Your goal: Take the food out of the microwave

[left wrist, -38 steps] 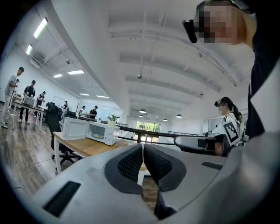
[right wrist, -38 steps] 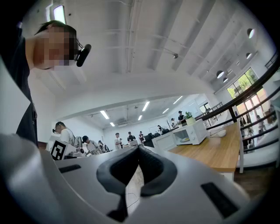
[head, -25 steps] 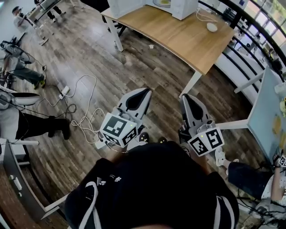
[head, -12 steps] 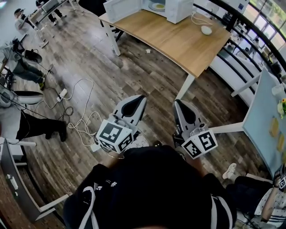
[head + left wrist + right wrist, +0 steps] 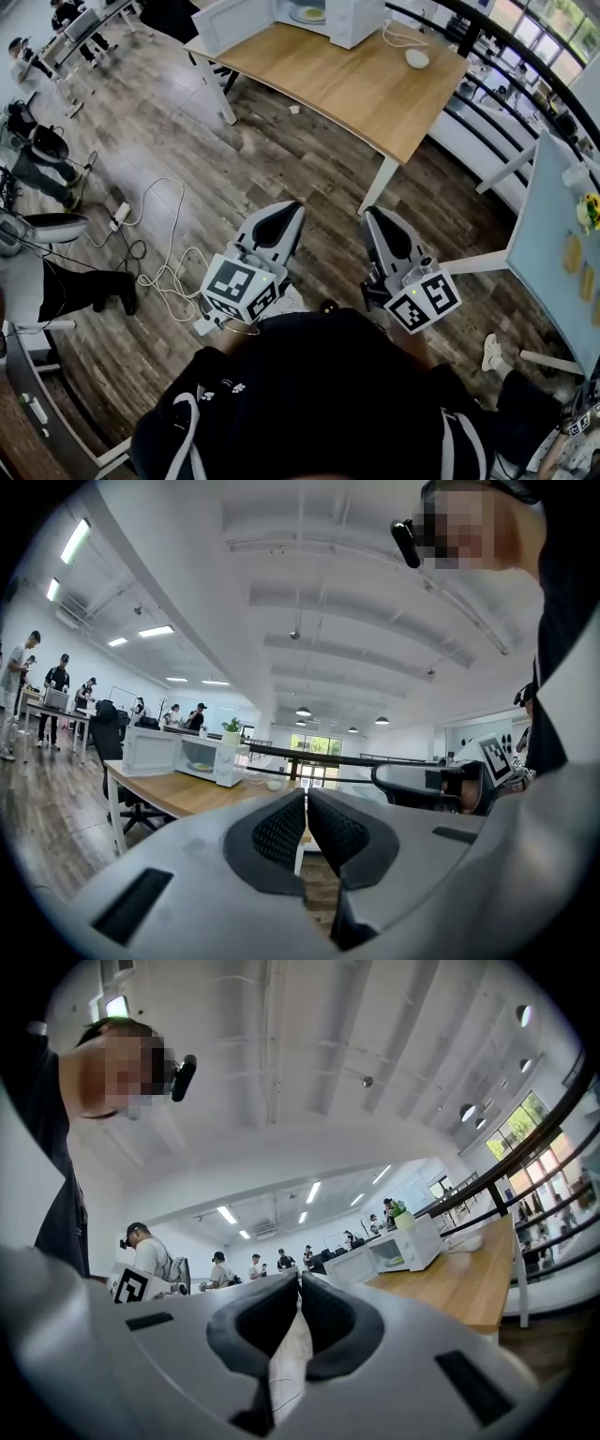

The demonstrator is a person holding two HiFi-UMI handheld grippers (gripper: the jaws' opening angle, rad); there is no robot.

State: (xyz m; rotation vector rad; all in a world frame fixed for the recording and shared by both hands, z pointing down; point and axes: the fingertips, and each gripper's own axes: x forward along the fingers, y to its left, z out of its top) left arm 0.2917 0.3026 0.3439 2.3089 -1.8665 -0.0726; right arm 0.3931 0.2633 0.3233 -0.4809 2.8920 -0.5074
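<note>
2 grey hand-held grippers point roughly level over the brown wood-plank floor toward a light wooden table with white legs, and both are well apart from it. The left gripper has its dark ribbed pads pressed together with nothing between them. The right gripper also has its jaw tips meeting and holds nothing. In the head view they sit side by side, each with a cube of black-and-white square markers at its rear, just above the person's dark top with white stripes.

On the far end of the table stands a white microwave oven with its door swung open to the left. The pale yellow food on a plate lies inside the cavity, untouched. A small green potted plant sits on top of the oven, and a white rounded object lies on the tabletop to its right. 1 tangled white cable runs across the floor to the left of the grippers.
</note>
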